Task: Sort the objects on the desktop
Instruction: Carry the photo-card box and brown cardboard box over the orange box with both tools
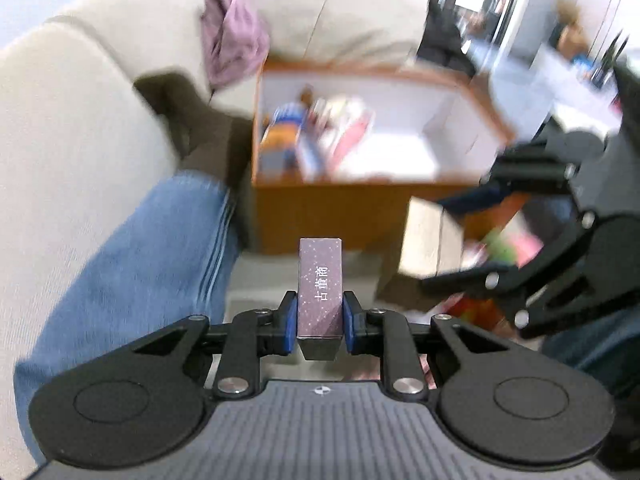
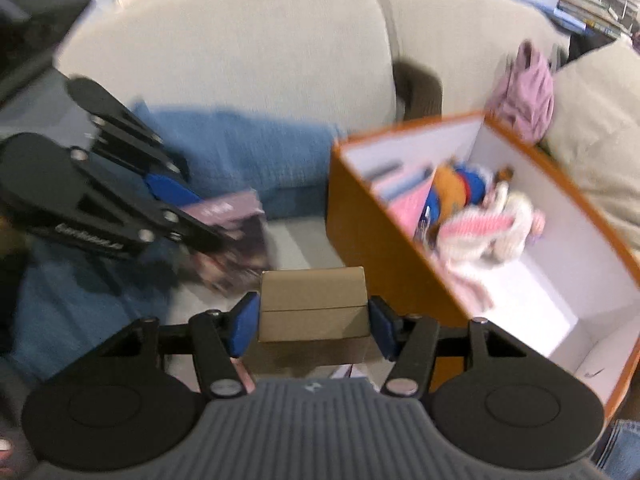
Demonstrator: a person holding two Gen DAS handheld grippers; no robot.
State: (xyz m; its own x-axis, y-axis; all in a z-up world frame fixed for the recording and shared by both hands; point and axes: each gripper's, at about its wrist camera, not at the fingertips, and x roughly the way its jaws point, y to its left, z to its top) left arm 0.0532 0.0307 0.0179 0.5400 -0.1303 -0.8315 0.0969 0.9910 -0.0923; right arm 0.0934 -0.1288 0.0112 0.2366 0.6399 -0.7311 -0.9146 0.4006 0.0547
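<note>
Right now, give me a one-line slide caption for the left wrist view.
Left claw grips a purple carton before the orange storage box; right claw carries a cardboard box.

One orange storage box (image 2: 372, 232); one purple carton (image 1: 320, 288); one brown cardboard box (image 2: 314, 304); one mauve garment (image 1: 232, 36); soft toys in the box, seemingly two (image 2: 480, 232), blurred.

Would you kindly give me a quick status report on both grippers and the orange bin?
Left gripper shut on purple carton. Right gripper shut on cardboard box. Orange bin ahead, open, toys inside. Nothing blocking.
</note>
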